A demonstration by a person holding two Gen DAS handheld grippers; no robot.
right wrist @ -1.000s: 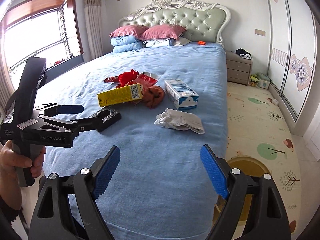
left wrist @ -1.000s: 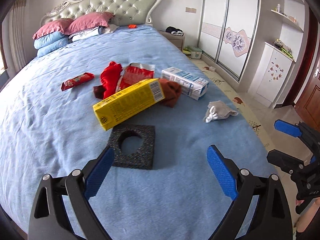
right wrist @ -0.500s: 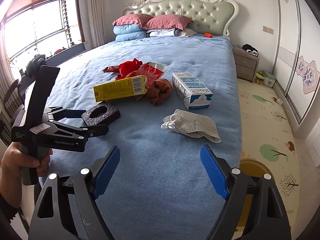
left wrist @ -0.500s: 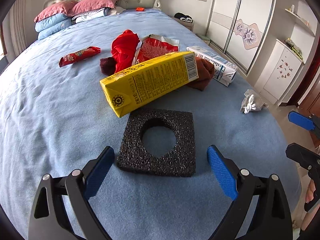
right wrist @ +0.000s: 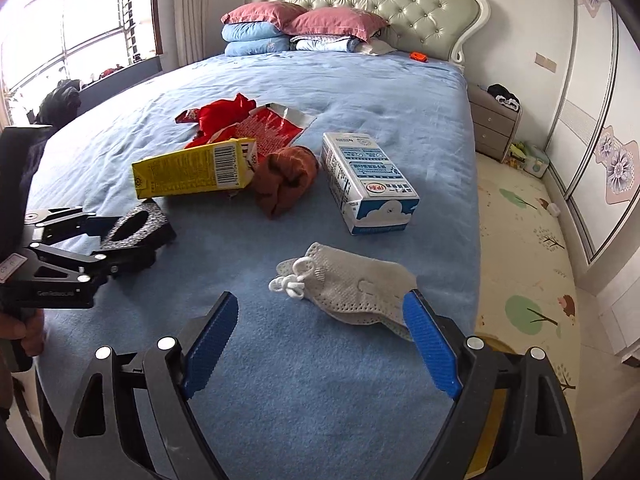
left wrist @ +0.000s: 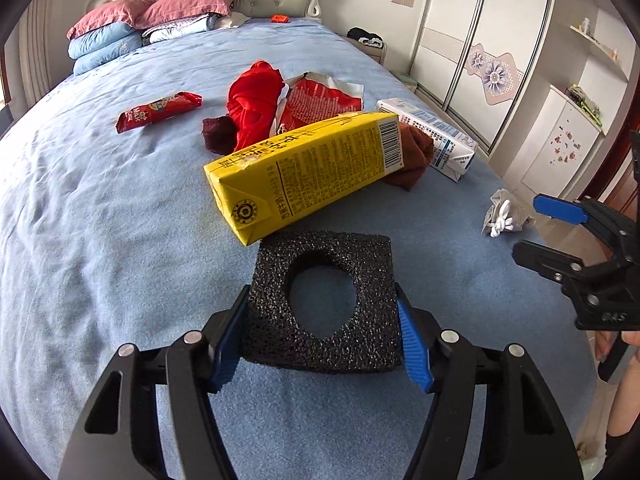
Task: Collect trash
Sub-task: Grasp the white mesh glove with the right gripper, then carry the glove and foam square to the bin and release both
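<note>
My left gripper (left wrist: 320,328) is shut on a black foam square with a round hole (left wrist: 376,308), on the blue bed (left wrist: 100,240); it also shows in the right wrist view (right wrist: 138,226). Just beyond lies a yellow carton (left wrist: 308,168), with a red wrapper (left wrist: 320,98), a red snack bar (left wrist: 158,110), red cloth (left wrist: 252,104) and a white-blue milk carton (right wrist: 366,182). My right gripper (right wrist: 320,336) is open, its right finger beside a grey face mask (right wrist: 352,284).
A brown sock (right wrist: 286,180) lies between the cartons. Pillows (right wrist: 280,28) and the headboard stand at the far end. A nightstand (right wrist: 494,120), wardrobe (left wrist: 480,40) and play mat floor (right wrist: 528,240) lie right of the bed.
My left gripper moved forward and closed on the black foam square. My right gripper moved forward toward the face mask and stayed open.
</note>
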